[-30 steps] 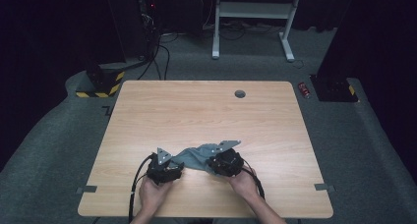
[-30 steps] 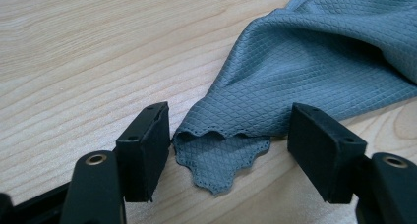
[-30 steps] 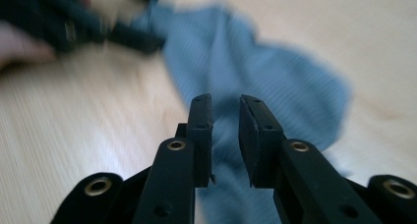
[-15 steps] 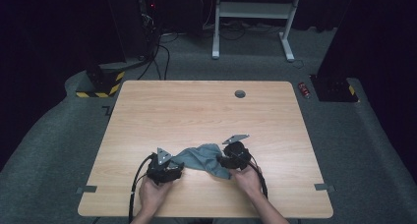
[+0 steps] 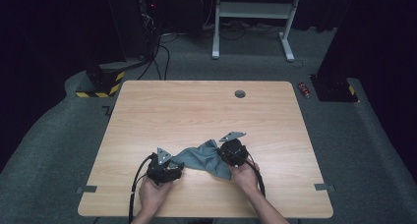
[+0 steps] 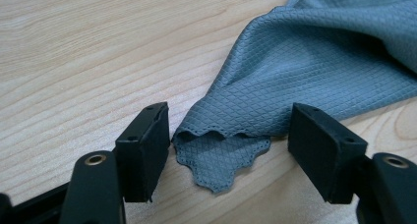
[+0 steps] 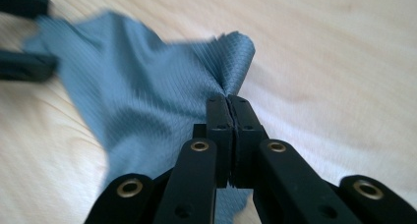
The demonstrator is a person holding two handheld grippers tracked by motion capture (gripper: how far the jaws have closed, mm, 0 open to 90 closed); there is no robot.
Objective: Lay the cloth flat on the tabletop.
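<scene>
A grey-blue quilted cloth (image 5: 201, 157) lies crumpled near the front of the wooden table (image 5: 196, 106), between my two grippers. My left gripper (image 5: 176, 169) is open; a scalloped corner of the cloth (image 6: 305, 62) lies between its wide-apart jaws (image 6: 228, 120), and neither pad touches it. My right gripper (image 5: 223, 154) is shut on a fold of the cloth (image 7: 147, 86). Its jaws (image 7: 228, 103) have just closed, with the fabric pinched between the pads and bunched ahead of them.
A round cable hole (image 5: 240, 93) sits at the table's far edge. On the floor beyond are a yellow-and-black striped base (image 5: 101, 86), a white frame (image 5: 251, 17) and a small red object (image 5: 305, 90). Bare wood stretches behind the cloth.
My right gripper has shifted slightly away from the front edge and closed on the cloth, which now bunches up at its tips. The left hand has stayed still.
</scene>
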